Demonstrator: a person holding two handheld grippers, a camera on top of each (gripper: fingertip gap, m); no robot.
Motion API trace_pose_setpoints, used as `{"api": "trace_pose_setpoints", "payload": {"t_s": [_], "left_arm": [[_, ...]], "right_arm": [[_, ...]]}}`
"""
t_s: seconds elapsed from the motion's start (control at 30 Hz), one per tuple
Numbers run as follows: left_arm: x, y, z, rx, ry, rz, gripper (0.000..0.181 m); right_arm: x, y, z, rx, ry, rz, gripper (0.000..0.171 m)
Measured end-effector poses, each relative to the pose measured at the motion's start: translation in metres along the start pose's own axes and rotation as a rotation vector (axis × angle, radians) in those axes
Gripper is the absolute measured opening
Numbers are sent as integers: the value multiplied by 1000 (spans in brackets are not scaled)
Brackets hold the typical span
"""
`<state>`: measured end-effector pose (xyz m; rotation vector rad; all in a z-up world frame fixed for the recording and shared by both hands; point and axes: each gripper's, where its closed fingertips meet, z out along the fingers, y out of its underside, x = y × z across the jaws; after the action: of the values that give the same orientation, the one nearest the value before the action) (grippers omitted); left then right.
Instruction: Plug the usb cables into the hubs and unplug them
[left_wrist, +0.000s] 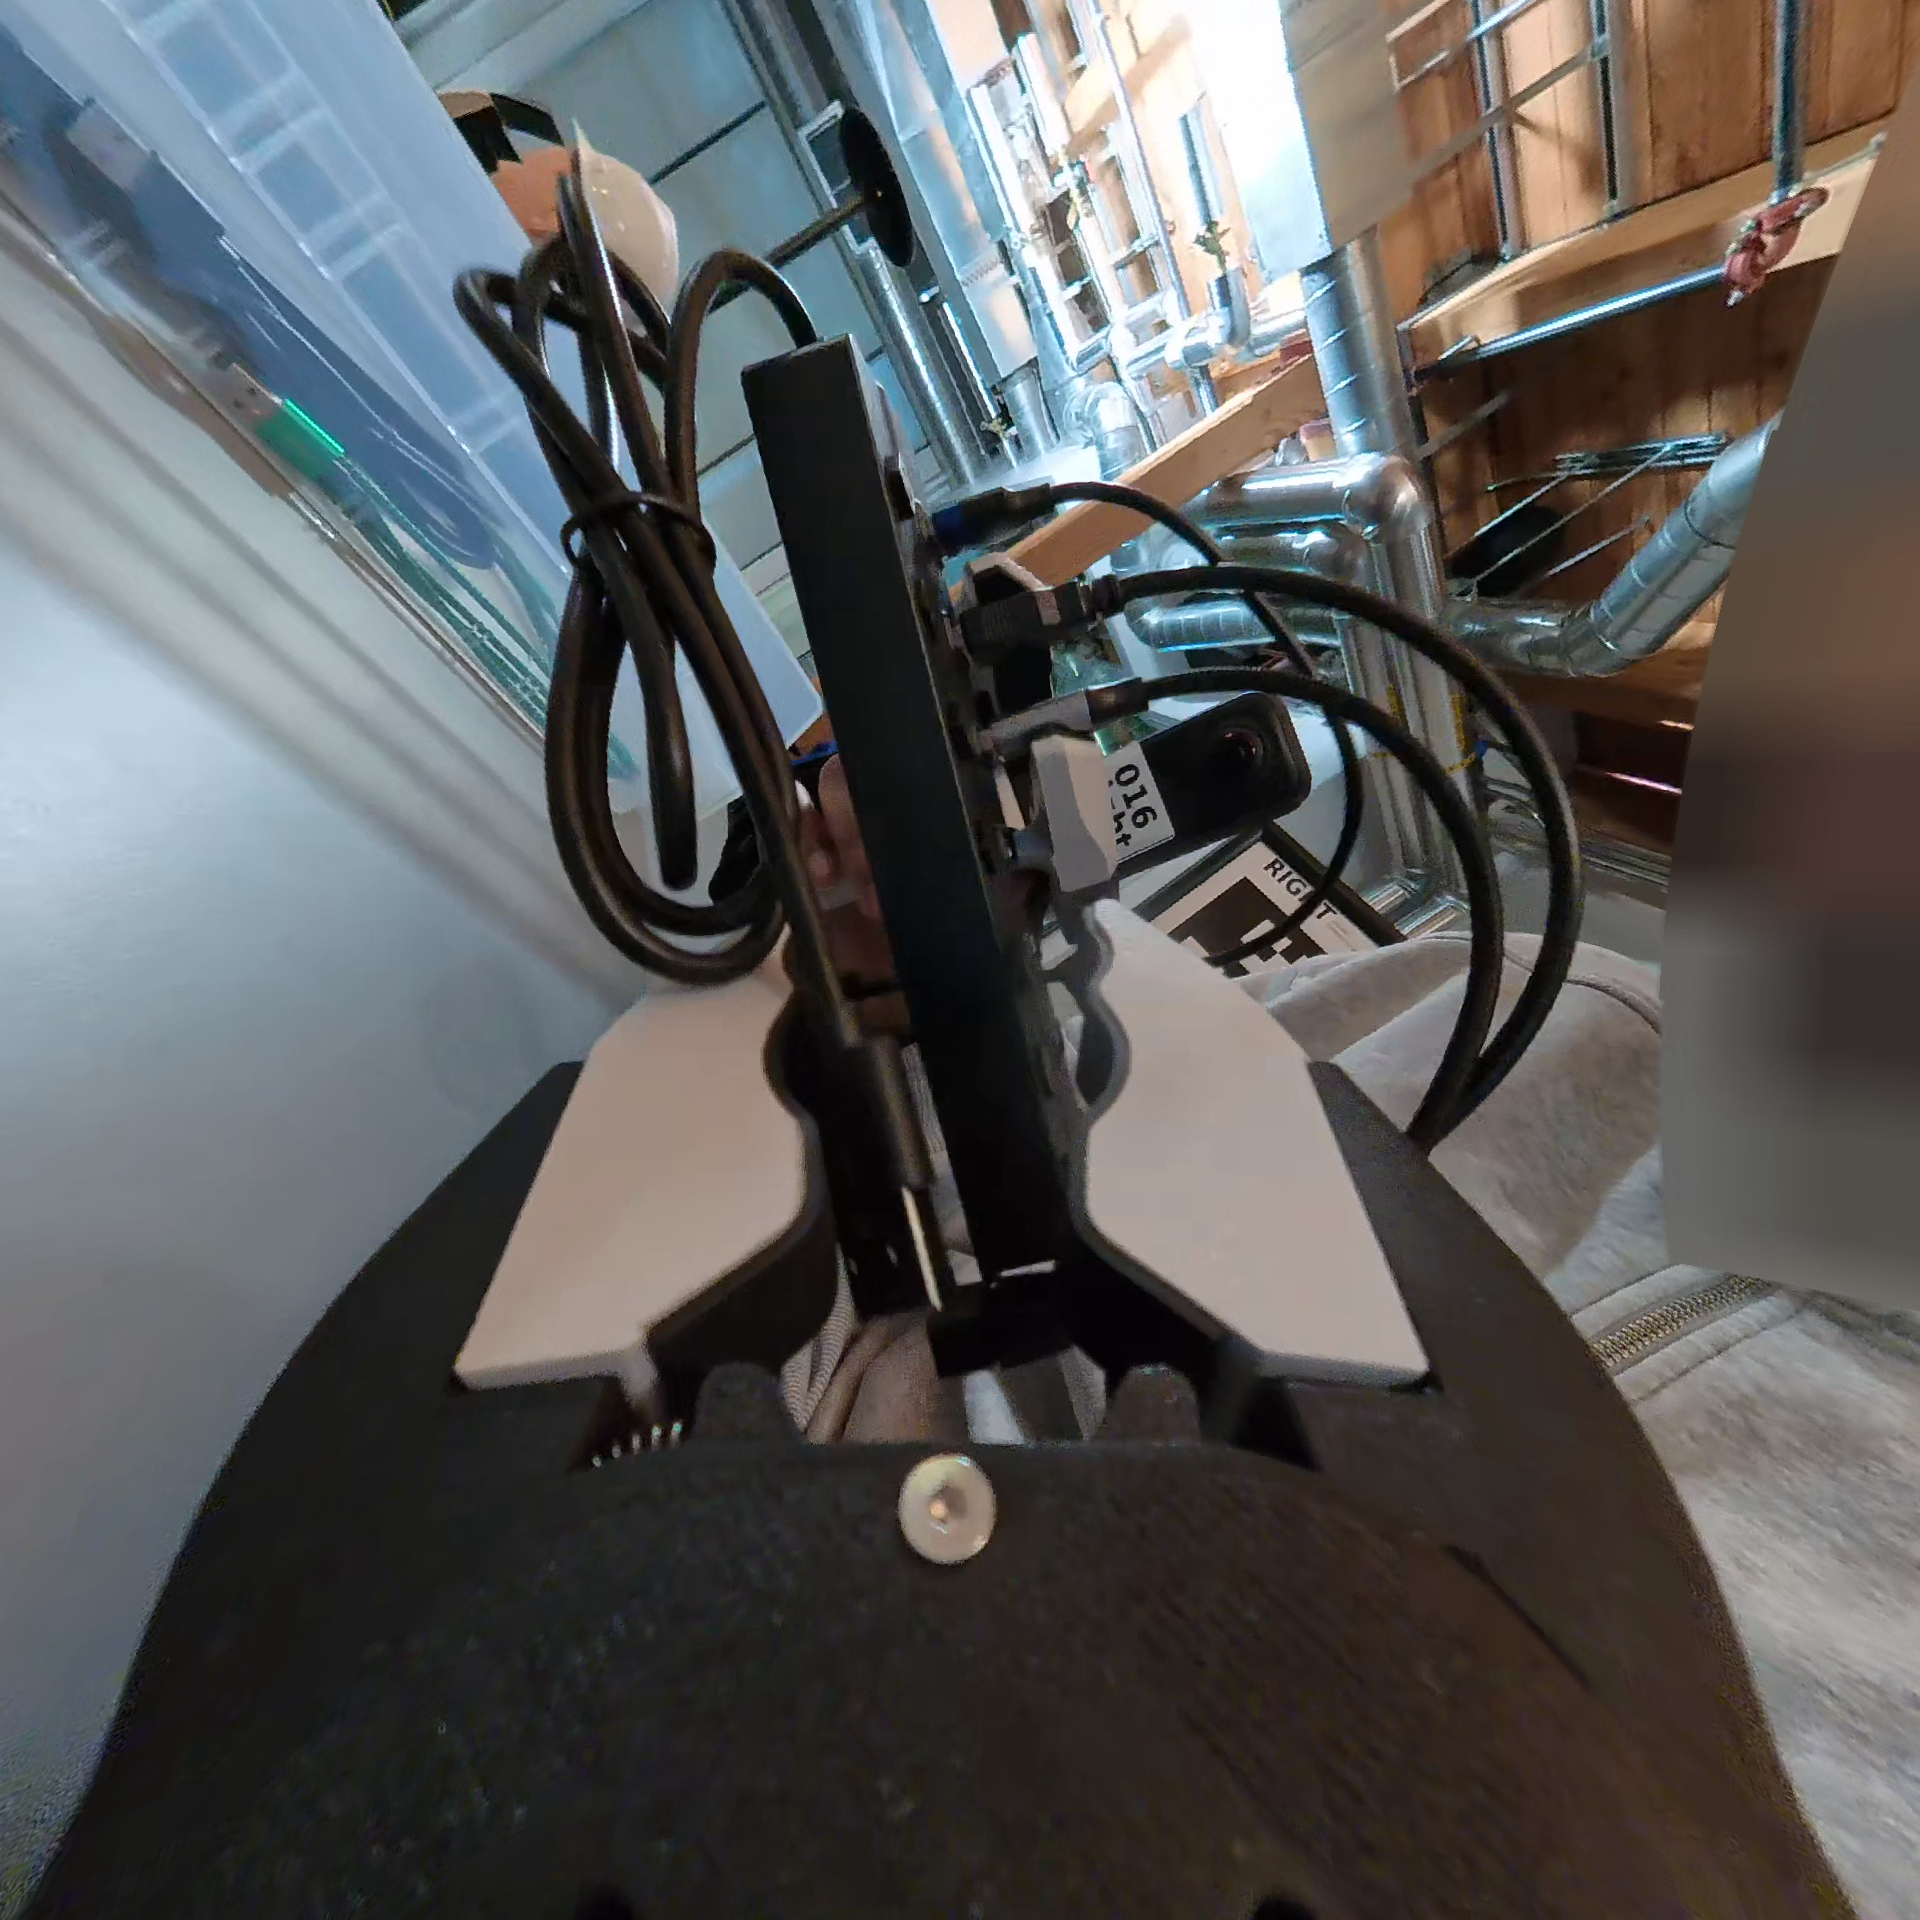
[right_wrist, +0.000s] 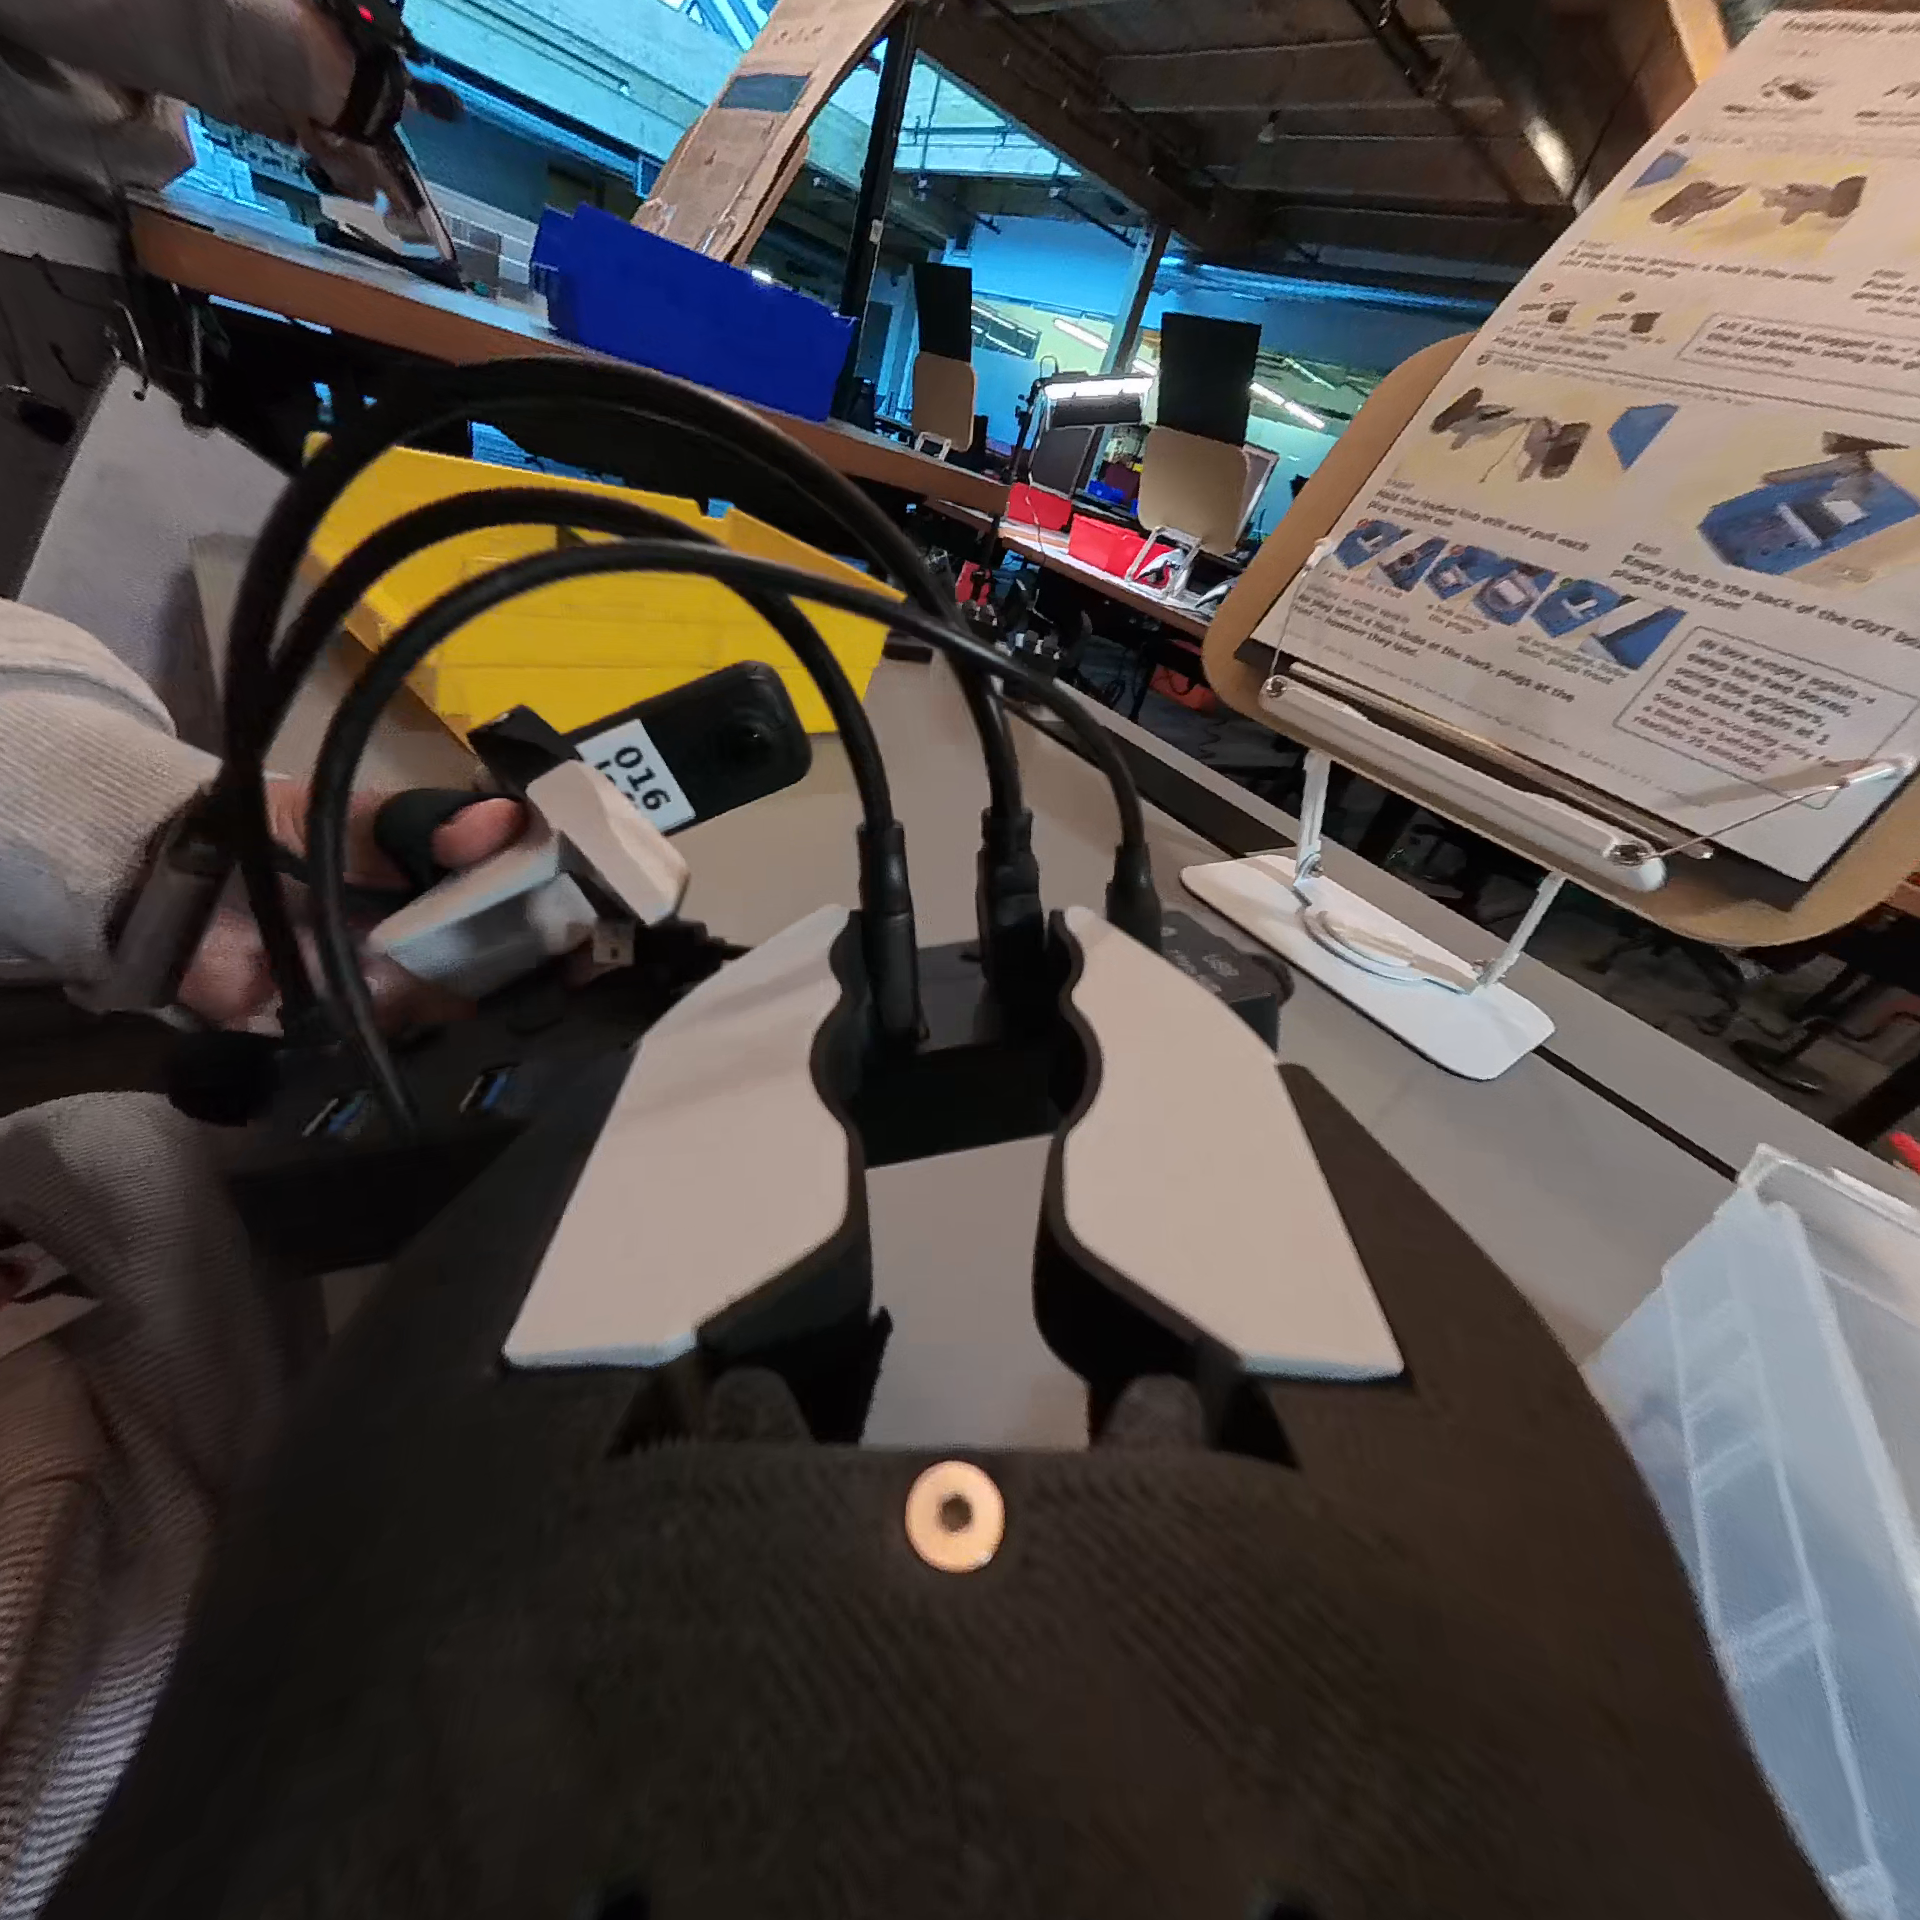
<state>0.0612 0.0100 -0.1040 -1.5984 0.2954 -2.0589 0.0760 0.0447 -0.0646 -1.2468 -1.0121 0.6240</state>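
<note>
Left gripper (left_wrist: 940, 1049): clamped on black hub (left_wrist: 883, 727), held on edge; bundled cable (left_wrist: 644, 665) is seen at 10 o'clock, plugged cables (left_wrist: 1299, 665) at 2 o'clock. Right gripper (right_wrist: 951, 997): pinched on hub (right_wrist: 961, 1039), three plugs (right_wrist: 1003, 883) seated at 12 o'clock.

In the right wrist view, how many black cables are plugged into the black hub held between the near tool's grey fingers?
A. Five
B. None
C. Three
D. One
C: three black cable plugs stand side by side in the top of the black rectangular hub, which the right tool has between its grey fingers.
</note>
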Motion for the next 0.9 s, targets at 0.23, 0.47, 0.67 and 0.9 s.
{"api": "trace_pose_setpoints", "payload": {"t_s": [0.23, 0.47, 0.67, 0.9], "left_arm": [[1, 14, 4, -112, 37, -48, 64], [-17, -24, -23, 91, -3, -208, 45], [-26, -54, -45, 256, -136, -43, 80], [-9, -34, -19, 105, -157, 120, 91]], "right_arm": [[25, -4, -13, 47, 57, 67, 33], [41, -16, -30, 168, 49, 142, 33], [19, -23, -26, 201, -50, 160, 34], [-20, -24, -11, 174, -165, 151, 34]]}}
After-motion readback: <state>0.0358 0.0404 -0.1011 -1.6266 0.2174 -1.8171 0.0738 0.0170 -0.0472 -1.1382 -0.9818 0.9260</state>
